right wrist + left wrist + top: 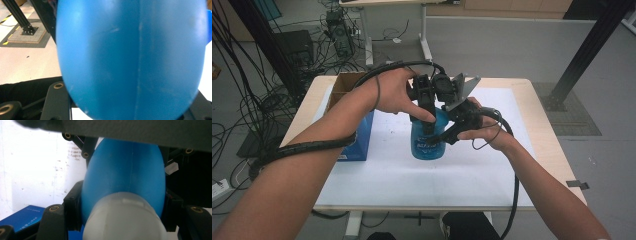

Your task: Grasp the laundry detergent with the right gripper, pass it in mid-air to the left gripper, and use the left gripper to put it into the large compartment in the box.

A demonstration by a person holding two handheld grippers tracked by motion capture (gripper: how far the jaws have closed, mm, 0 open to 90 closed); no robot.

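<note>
White sheet over the pale wooden counter (532,150); blue carton box (359,142) at its left. Blue plastic bottle with white cap (428,142) stands upright mid-counter. My left claw (426,117) clamps its upper part near the cap; my right claw (451,131) clamps the body. Judged step: uncapping. Next: right holds firm, left twists

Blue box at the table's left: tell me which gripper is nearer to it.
Left. The left gripper clamps the blue bottle near its white cap, just right of the blue box. The right gripper grips the bottle's far side, farther from the box.
</note>
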